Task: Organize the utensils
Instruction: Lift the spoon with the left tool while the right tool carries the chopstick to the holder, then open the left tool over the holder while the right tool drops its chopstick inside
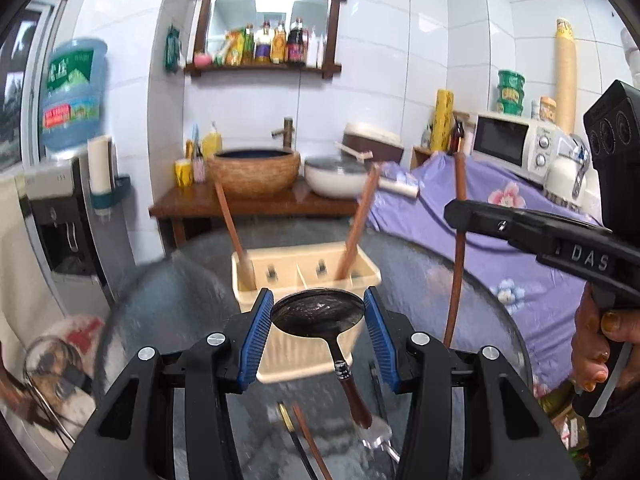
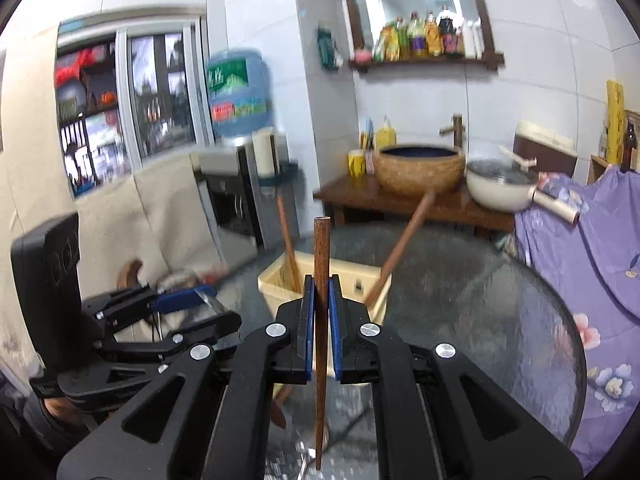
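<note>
The left tool (image 1: 318, 312) clamps a dark spoon (image 1: 320, 312) by its bowl at lower centre, handle hanging down. The right tool (image 2: 320, 312) is pinched tight on a wooden chopstick (image 2: 320, 280), held upright at centre frame. Behind, mid-frame, the cream utensil holder (image 1: 308, 272) on the glass tabletop (image 1: 460, 280) already has two wooden handles. Loose chopsticks (image 1: 308, 440) lie at bottom centre, so sorting looks partway through.

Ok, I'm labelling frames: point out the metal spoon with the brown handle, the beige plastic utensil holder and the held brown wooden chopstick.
Metal spoon (image 1: 318, 312), left wrist view, bowl.
Beige plastic utensil holder (image 1: 366, 270), left wrist view, right rim.
Brown wooden chopstick (image 2: 321, 248), right wrist view, upper shaft.
</note>
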Motion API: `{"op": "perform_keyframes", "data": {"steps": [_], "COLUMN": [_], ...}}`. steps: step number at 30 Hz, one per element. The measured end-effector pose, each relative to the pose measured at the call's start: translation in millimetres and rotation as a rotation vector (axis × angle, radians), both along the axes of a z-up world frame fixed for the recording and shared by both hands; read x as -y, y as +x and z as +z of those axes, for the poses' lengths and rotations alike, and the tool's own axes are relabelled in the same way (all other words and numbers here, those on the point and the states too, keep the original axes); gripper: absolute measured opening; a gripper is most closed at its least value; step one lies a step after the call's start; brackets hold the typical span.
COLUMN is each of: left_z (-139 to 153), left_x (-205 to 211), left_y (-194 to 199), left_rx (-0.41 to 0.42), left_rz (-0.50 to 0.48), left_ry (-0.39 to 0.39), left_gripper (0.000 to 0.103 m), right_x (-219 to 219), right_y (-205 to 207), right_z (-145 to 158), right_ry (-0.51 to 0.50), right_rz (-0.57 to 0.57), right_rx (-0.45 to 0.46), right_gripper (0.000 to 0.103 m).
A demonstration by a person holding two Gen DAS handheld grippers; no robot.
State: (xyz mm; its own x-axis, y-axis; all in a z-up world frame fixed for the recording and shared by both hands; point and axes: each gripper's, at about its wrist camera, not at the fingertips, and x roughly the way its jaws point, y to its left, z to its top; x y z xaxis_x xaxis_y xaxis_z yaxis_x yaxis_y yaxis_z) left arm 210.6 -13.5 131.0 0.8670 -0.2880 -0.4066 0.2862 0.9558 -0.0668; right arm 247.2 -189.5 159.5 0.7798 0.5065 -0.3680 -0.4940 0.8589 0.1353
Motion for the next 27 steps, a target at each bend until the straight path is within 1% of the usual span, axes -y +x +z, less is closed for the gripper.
{"op": "perform_keyframes", "data": {"steps": [2,5,7,9,11,13,14,17,20,24,27], "left_z": [18.4,45.2,67.8,83.1,93.3,95.3,93.8,79.3,53.4,25.4,9.8], "left_x": [-2.5,-10.0,-13.5,-15.1,-17.0,-18.3,-18.0,-17.4,-20.0,-22.4,-20.7], "left_y": [8.1,22.1,29.9,37.5,50.3,60.9,67.2,77.9,85.9,93.2,95.9], "left_rx": [0.027,0.054,0.098,0.130,0.131,0.123,0.124,0.120,0.087,0.024,-0.008], "left_rz": [0.009,0.038,0.067,0.092,0.114,0.125,0.137,0.177,0.187,0.185,0.174], "left_ry": [0.009,-0.005,-0.004,0.008,0.013,0.008,0.018,0.050,0.064,0.045,0.038], "left_gripper": [0.046,0.046,0.046,0.046,0.046,0.046,0.046,0.046,0.046,0.046,0.046], "right_x": [3.3,5.9,4.3,3.6,3.8,1.8,-0.3,-11.5,-16.1,-13.0,-10.7], "right_y": [4.1,13.6,20.1,28.7,40.1,50.6,54.3,68.1,79.5,94.7,97.4], "right_z": [19.3,47.9,67.1,82.4,95.1,100.2,99.2,80.4,53.3,16.7,-3.0], "right_ry": [0.037,0.078,0.091,0.118,0.159,0.185,0.191,0.165,0.144,0.163,0.171], "right_rz": [-0.012,-0.040,-0.067,-0.093,-0.124,-0.162,-0.172,-0.199,-0.212,-0.220,-0.227], "right_rx": [0.040,0.092,0.143,0.179,0.214,0.245,0.249,0.242,0.213,0.125,0.092], "right_gripper": [0.008,0.008,0.008,0.008,0.008,0.008,0.008,0.008,0.008,0.008,0.008]}}
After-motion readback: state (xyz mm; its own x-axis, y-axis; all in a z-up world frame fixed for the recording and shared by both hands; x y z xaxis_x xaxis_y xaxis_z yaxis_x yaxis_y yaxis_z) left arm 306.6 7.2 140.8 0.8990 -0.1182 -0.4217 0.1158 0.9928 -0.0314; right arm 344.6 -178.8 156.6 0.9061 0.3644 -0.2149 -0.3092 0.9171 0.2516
